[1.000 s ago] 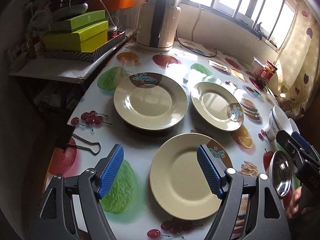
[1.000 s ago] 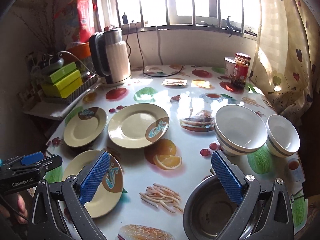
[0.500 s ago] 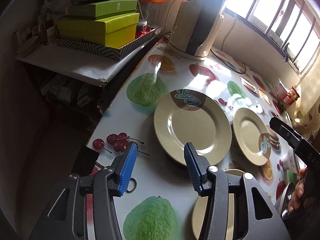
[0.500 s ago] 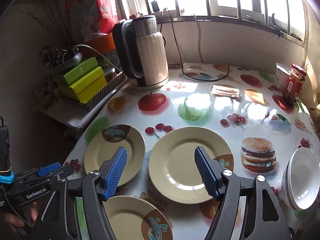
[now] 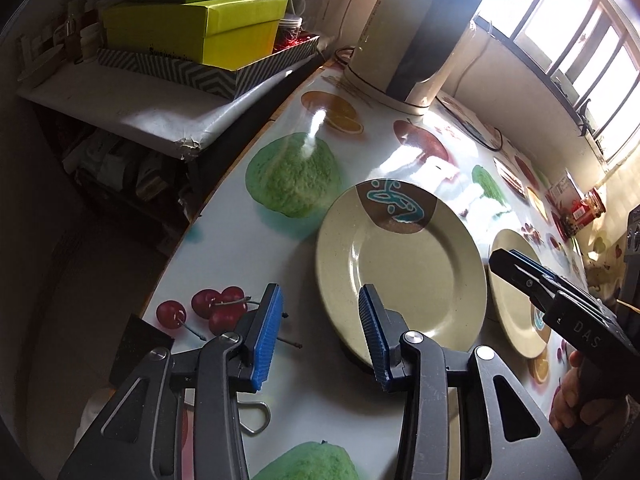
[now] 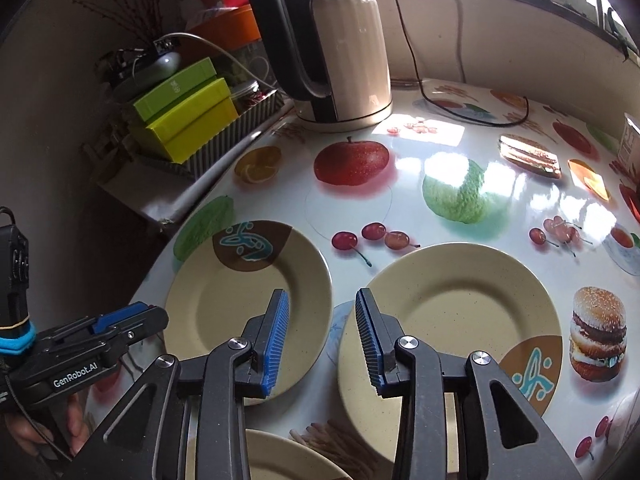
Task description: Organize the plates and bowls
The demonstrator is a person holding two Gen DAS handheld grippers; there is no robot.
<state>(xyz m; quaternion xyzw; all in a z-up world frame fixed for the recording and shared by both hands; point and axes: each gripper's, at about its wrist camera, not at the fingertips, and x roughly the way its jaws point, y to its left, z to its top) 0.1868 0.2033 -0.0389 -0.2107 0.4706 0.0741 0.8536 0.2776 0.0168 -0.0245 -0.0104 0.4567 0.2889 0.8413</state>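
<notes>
Three beige plates with a brown-and-teal patch lie on the fruit-print table. The left plate (image 5: 400,272) (image 6: 248,296) lies near the table's left edge. My left gripper (image 5: 320,336) is open and empty, its right pad over that plate's near-left rim. The middle plate (image 5: 516,300) (image 6: 452,328) lies to the right. My right gripper (image 6: 322,340) is open and empty, straddling the gap between the left and middle plates, just above them. A third plate (image 6: 276,460) shows at the bottom edge, mostly hidden. The bowls are out of view.
A cream-and-black kettle (image 5: 416,36) (image 6: 336,48) stands at the back with its cord. Green boxes (image 5: 200,28) (image 6: 188,108) sit on a side shelf beyond the table's left edge. A black binder clip (image 5: 140,352) lies by the near-left edge. Jars (image 5: 588,208) stand far right.
Both grippers moved forward and left over the table and their jaws narrowed. The left now reaches the left plate's rim; the right has come down between the left and middle plates.
</notes>
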